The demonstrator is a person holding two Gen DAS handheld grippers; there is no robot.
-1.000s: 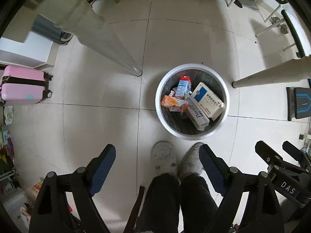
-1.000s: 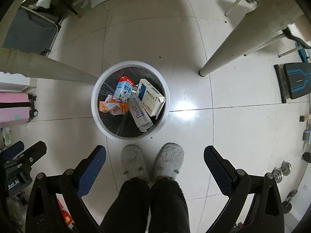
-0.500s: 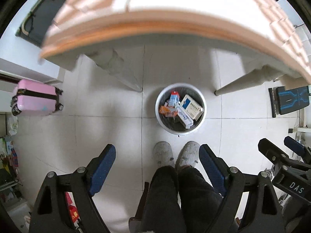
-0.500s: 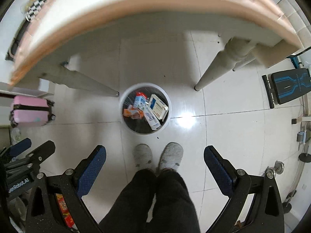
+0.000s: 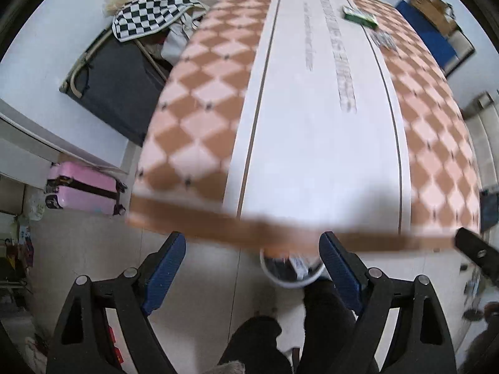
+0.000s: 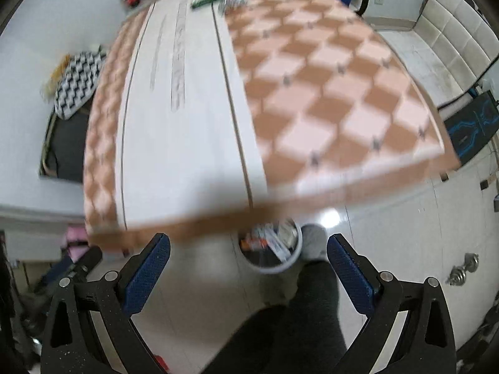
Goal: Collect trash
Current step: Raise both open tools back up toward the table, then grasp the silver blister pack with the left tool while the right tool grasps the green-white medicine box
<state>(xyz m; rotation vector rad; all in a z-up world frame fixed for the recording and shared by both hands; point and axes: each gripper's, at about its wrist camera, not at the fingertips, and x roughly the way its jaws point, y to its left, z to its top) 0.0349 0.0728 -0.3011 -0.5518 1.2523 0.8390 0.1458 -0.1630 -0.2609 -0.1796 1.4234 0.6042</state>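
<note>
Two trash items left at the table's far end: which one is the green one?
The flat green box sitting on the white centre strip of the table. The other, a crumpled silvery wrapper, lies just nearer, on the checkered border.

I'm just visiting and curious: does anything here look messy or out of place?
Two bits remain on the checkered tablecloth's far end: a green flat box and a crumpled silvery wrapper beside it. Nothing looks spilled or broken.

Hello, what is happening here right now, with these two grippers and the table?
A person is collecting trash with two hand-held grippers. The left gripper and right gripper both have open, empty jaws. The trash bin on the floor already holds boxes and wrappers. A green box and small items remain at the table's far end.
</note>
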